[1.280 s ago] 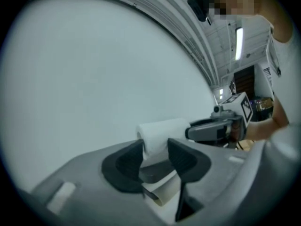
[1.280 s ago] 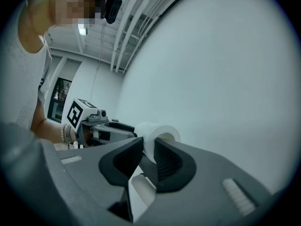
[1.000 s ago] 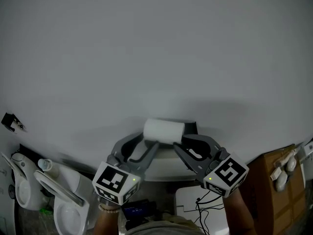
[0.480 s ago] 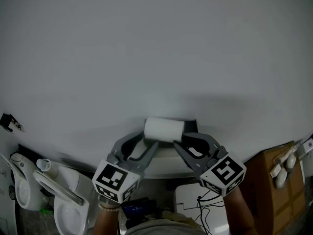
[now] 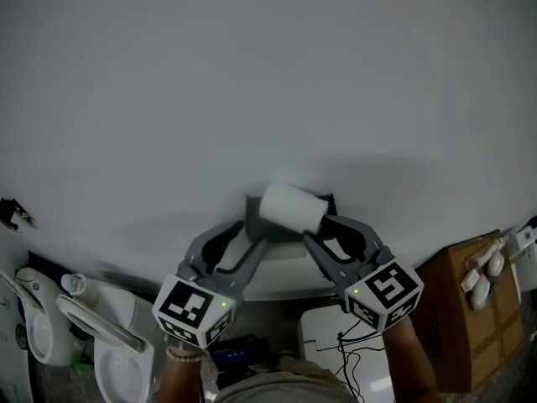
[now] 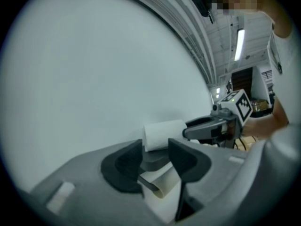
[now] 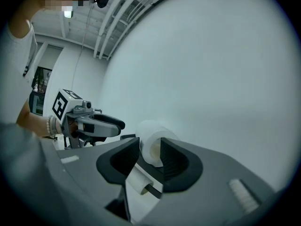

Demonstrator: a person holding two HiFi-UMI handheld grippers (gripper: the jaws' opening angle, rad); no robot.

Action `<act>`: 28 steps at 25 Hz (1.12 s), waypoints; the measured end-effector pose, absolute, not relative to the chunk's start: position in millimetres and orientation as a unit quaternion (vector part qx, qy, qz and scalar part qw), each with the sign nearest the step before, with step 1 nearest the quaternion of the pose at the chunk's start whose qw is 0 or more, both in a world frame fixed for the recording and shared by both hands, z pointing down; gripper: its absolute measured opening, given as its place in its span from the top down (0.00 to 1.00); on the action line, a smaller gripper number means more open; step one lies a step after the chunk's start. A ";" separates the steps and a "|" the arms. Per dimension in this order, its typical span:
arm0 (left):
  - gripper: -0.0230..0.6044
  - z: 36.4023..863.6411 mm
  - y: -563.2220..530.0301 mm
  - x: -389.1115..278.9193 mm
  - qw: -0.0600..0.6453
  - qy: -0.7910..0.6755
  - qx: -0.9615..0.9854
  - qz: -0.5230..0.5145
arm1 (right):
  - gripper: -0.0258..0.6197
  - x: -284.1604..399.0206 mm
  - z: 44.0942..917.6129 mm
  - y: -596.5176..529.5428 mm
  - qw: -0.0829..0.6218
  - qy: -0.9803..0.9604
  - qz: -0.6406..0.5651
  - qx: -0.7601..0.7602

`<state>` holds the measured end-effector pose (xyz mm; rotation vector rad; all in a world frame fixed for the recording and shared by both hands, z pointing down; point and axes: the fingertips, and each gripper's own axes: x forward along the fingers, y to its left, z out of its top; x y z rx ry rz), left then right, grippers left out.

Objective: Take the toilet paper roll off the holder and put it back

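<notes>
A white paper toilet roll (image 5: 292, 206); a dark grey holder (image 5: 252, 211); a pale grey wall (image 5: 252, 74). The grey left gripper (image 5: 252, 243) and grey right gripper (image 5: 322, 233) bear black-and-white square-patterned marker cubes (image 5: 195, 311).

Pale wall (image 5: 268, 82); perhaps a toilet (image 5: 101, 351) lower left; cardboard box (image 5: 470, 317) lower right.

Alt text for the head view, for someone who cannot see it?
A white toilet paper roll sits tilted at a dark holder on a plain grey wall, with handheld tongs at each end. The right tongs, which have just been opening, have the roll's right end between their jaws. The left tongs flank the holder's left end.
</notes>
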<state>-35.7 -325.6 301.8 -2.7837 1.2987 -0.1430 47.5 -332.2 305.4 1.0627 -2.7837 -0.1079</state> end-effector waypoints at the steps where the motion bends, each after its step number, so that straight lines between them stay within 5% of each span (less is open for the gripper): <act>1: 0.70 301.7 -322.7 -35.4 0.034 0.420 -0.906 -0.046 | 0.77 49.3 304.5 -331.1 0.077 -0.928 -0.034 0.362; 10: 0.70 292.7 -289.2 -36.3 0.044 0.415 -0.908 -0.032 | 0.74 70.7 288.1 -305.7 0.046 -0.905 -0.043 0.420; 14: 0.78 282.7 -272.3 -43.9 0.054 0.416 -0.907 -0.023 | 0.74 70.3 277.0 -285.0 0.027 -0.896 -0.055 0.440; 20: 0.93 276.8 -244.1 -57.3 0.062 0.424 -0.904 -0.007 | 0.90 70.2 280.1 -253.3 0.024 -0.878 -0.061 0.474; 28: 0.97 291.7 -208.6 -75.9 0.065 0.431 -0.900 -0.017 | 0.92 64.7 294.9 -210.9 0.027 -0.865 -0.053 0.498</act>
